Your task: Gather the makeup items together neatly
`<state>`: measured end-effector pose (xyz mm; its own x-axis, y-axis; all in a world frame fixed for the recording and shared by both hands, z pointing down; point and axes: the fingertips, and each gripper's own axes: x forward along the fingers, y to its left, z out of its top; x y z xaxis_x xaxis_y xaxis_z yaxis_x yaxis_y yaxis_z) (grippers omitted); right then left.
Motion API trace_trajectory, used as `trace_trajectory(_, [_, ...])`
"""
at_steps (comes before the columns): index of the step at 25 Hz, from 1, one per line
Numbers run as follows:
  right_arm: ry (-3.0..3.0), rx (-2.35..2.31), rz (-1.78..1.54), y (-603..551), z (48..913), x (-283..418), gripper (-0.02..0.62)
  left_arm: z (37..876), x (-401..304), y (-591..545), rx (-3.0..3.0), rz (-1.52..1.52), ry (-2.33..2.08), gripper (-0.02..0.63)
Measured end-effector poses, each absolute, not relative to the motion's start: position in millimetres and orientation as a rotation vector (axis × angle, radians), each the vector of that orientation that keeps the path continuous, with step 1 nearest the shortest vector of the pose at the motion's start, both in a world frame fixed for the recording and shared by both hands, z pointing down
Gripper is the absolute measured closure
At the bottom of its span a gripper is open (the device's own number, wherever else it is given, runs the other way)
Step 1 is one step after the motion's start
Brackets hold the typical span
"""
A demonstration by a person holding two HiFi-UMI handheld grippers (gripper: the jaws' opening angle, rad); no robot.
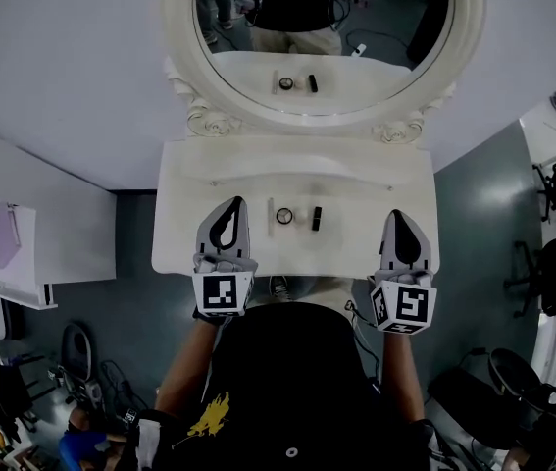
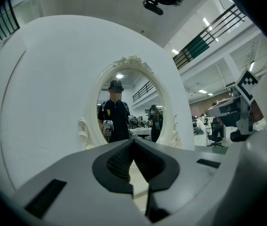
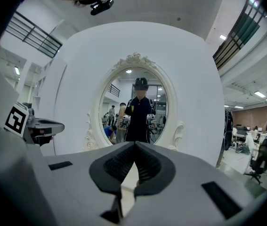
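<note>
White dressing table [image 1: 184, 199] holds the makeup at mid-surface: thin pale stick [image 1: 270, 213], round compact [image 1: 284, 216], black tube [image 1: 317, 218], in a row, tube slightly apart. Left gripper [image 1: 235, 204] and right gripper [image 1: 397, 216] flank them, jaws pressed together, empty. Oval mirror [image 1: 356, 77] behind.

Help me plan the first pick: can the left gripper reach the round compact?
Probably yes: the left gripper sits just left of the round compact, only a slim white stick between them; its shut jaws must open first.

Round compact [image 1: 284, 216] beside black tube [image 1: 316, 218], perhaps lipstick.
</note>
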<state>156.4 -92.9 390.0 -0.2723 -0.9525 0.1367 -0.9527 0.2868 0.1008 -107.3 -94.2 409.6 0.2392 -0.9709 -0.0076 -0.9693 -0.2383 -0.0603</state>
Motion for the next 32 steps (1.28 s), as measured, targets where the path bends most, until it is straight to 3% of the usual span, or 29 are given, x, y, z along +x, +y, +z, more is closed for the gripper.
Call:
trace_trajectory(7, [-2.415, 1.77, -0.009, -92, 383, 148, 0.581, 390, -87, -93, -2.448, 0.02, 1.832, 0.592])
trace_trajectory(17, [-2.394, 1.784, 0.009, -79, 389, 158, 0.581, 416, -88, -81, -2.452, -0.184, 1.817, 0.592])
trace_trajectory(32, [-2.433, 1.744, -0.021, -63, 380, 145, 0.581, 404, -86, -68, -2.427, -0.105, 1.798, 0.592])
